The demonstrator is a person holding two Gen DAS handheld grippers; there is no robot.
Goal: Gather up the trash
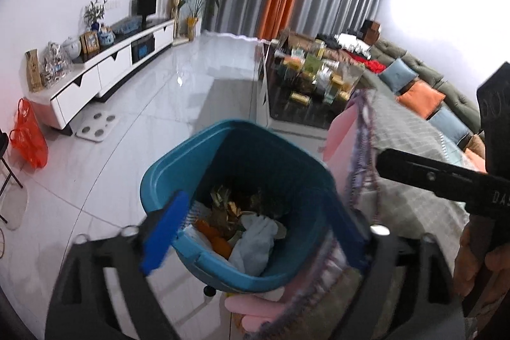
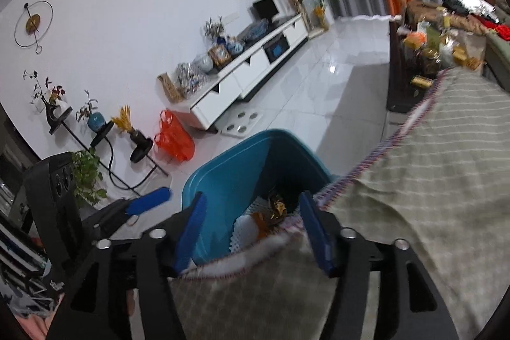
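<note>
A blue trash bin (image 1: 178,168) stands on the white floor beside a cloth-covered table; it also shows in the right wrist view (image 2: 232,168). Inside lie gold wrappers (image 1: 236,206), orange peel (image 1: 220,242), white tissue (image 1: 255,241) and white foam netting (image 2: 244,231). My left gripper (image 1: 258,231) is open and empty, its blue fingers straddling the bin's mouth from above. My right gripper (image 2: 255,231) is open and empty over the table edge, just above the bin. The left gripper's blue finger (image 2: 149,201) shows at left in the right wrist view.
A checked tablecloth with fringe (image 2: 430,180) covers the table at right. A dark coffee table (image 1: 306,97) holds packets. A white TV cabinet (image 1: 105,72), an orange bag (image 1: 28,136), a scale (image 1: 97,125) and a sofa with cushions (image 1: 424,85) surround the floor.
</note>
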